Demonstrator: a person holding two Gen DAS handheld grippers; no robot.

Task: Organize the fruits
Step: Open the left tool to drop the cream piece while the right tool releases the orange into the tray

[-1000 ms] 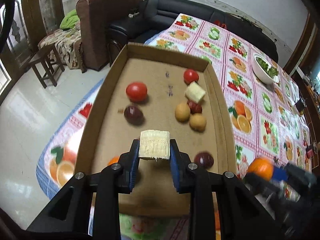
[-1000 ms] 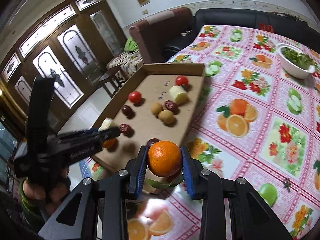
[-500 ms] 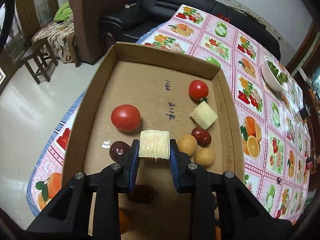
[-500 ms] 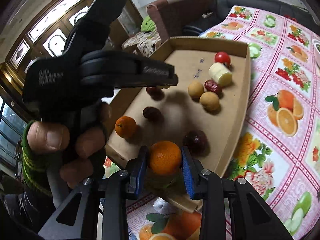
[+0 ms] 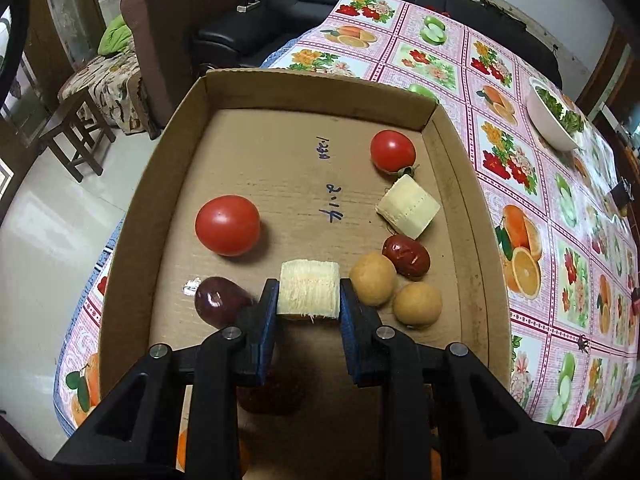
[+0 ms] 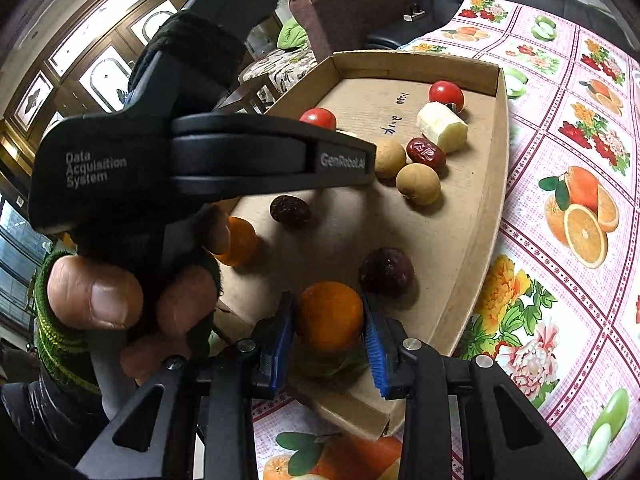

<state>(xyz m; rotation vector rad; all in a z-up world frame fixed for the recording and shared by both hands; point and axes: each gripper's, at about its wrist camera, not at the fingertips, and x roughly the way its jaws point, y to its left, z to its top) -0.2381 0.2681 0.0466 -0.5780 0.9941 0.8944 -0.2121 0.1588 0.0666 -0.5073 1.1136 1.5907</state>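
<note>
Two grippers hold fruit over the cardboard tray [image 5: 460,168]: left gripper [image 5: 308,312] pinches a pale, fibrous, likely soft sugarcane chunk [image 5: 309,288] at lower centre by its flat sides, right gripper [image 6: 330,336] clamps a smooth round orange [image 6: 330,316].

The cardboard tray [image 5: 132,216] sits on the desk [image 5: 532,184]; inside, tomatoes [image 5: 227,225] lie left, longans [image 5: 373,278] right, a bowl [image 5: 550,120] beyond.
</note>
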